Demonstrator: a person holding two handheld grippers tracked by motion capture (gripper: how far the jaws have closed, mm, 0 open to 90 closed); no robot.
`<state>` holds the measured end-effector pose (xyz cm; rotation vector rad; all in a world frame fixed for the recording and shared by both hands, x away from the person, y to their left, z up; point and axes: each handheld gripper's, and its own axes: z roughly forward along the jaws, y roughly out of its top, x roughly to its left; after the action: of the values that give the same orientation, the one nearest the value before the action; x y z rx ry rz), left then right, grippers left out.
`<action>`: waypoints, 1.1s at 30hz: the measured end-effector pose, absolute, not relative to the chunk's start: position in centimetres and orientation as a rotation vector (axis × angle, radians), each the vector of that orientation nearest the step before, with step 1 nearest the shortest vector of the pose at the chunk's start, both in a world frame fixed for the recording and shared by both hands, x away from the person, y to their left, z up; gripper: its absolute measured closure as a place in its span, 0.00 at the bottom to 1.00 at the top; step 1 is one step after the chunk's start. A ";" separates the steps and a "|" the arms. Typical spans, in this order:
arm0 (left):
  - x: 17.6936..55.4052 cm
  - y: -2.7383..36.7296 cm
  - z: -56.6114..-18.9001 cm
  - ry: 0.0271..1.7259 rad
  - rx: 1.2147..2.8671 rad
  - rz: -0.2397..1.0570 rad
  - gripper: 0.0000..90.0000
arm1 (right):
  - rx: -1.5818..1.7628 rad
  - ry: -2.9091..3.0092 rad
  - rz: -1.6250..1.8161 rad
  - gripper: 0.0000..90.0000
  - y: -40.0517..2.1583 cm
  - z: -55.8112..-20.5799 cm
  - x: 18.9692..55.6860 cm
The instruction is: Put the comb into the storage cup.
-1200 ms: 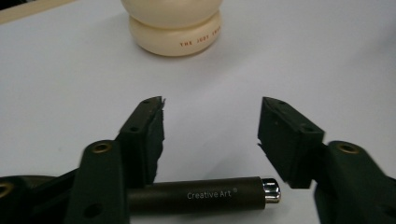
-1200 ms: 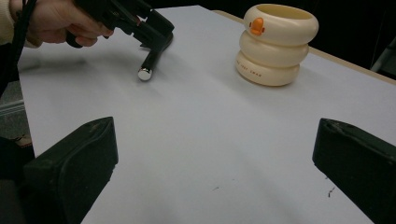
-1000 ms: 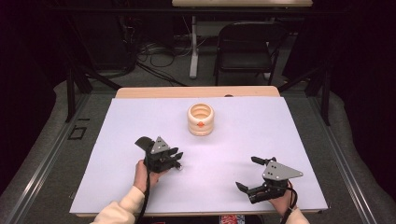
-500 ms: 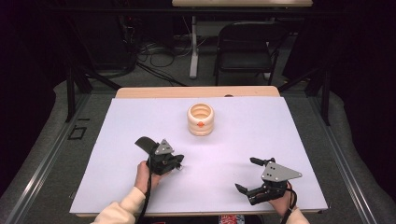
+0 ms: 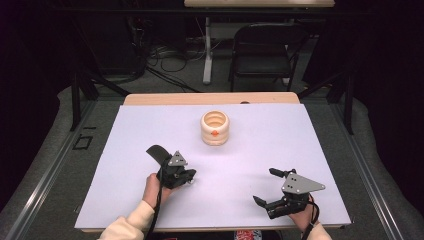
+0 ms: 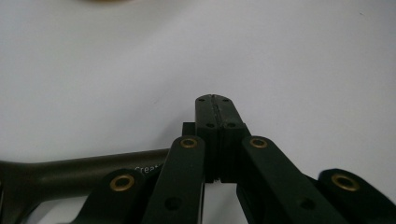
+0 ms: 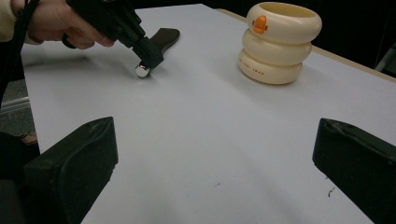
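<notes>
On the table (image 5: pixel 125 200), a white sheet covers the top, with a strip of bare wood showing at the far edge. Behind stand a dark folding chair (image 5: pixel 265 45), loose cables on grey floor, and black surroundings. A cream ribbed holder (image 5: pixel 215 128) with an orange mark stands upright near the far middle of the sheet, well apart from both hands.

Left gripper (image 5: pixel 187 175): jaws fully closed, pads meeting face to face in its own view, nothing seen between them. Its tip hangs just above the sheet, beside a small shiny metal piece (image 7: pixel 142 70); contact cannot be confirmed. A dark flat-handled tool (image 5: pixel 158 152) lies just behind the gripper on the sheet.

Right gripper (image 5: pixel 265 187): jaws wide apart, empty, low over the near right part.

Against the earlier frame, the left jaws have just been closing; both hands occupy the same spots
</notes>
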<state>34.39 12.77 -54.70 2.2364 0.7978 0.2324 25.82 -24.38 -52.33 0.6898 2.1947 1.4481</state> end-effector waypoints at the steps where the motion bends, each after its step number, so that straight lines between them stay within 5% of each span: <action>1: 34.3 12.9 -54.7 0.802 2.236 0.238 1.00 | 0.690 2.195 1.447 0.00 -24.4 -52.3 25.8; 33: 33.5 16.0 -54.3 0.905 2.279 0.200 1.00 | 0.707 2.184 1.436 0.00 -24.8 -52.3 25.9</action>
<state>33.47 15.97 -54.32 2.2792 0.9048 0.1998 25.92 -24.78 -52.29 0.7070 2.1841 1.4364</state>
